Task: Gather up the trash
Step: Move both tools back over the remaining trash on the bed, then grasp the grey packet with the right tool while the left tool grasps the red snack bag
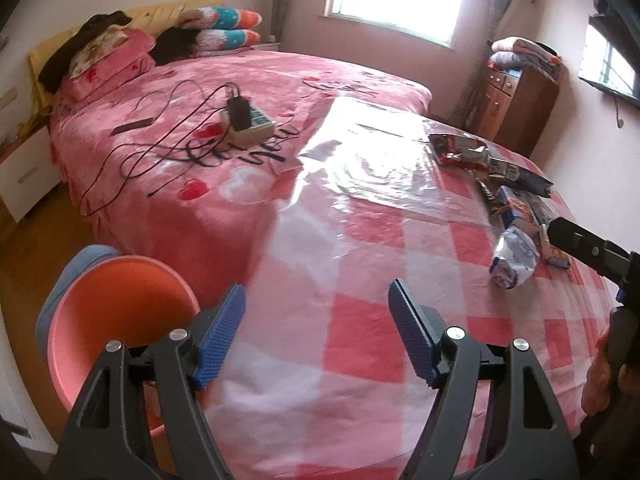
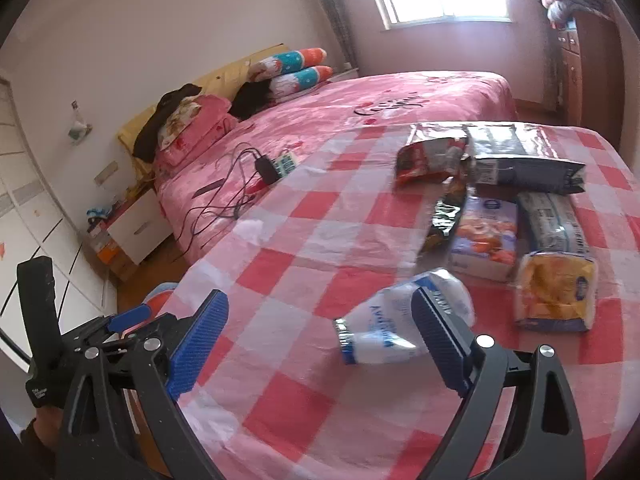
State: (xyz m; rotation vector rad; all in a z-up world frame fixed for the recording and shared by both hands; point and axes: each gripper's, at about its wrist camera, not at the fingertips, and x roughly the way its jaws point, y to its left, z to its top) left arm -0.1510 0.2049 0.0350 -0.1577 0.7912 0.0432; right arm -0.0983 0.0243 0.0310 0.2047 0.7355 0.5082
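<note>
Several empty snack wrappers lie on the red-and-white checked table (image 2: 304, 400): a crumpled white packet (image 2: 384, 320), a yellow packet (image 2: 556, 292), a biscuit box (image 2: 484, 236), a red bag (image 2: 432, 156) and a black bag (image 2: 528, 160). My right gripper (image 2: 320, 300) hovers open just short of the white packet, its right finger in front of the packet and not pressing on it. An orange bin (image 1: 120, 320) stands on the floor by the table's left edge. My left gripper (image 1: 316, 292) is open and empty over bare cloth, right of the bin. The white packet (image 1: 514, 260) lies to its far right.
A pink bed (image 1: 260, 80) with a power strip (image 1: 248, 120) and trailing cables stands behind the table. A white nightstand (image 1: 28, 168) is at the left, and a wooden cabinet (image 1: 516, 108) with folded bedding at the back right. Clear plastic film (image 1: 372, 160) covers the table's far part.
</note>
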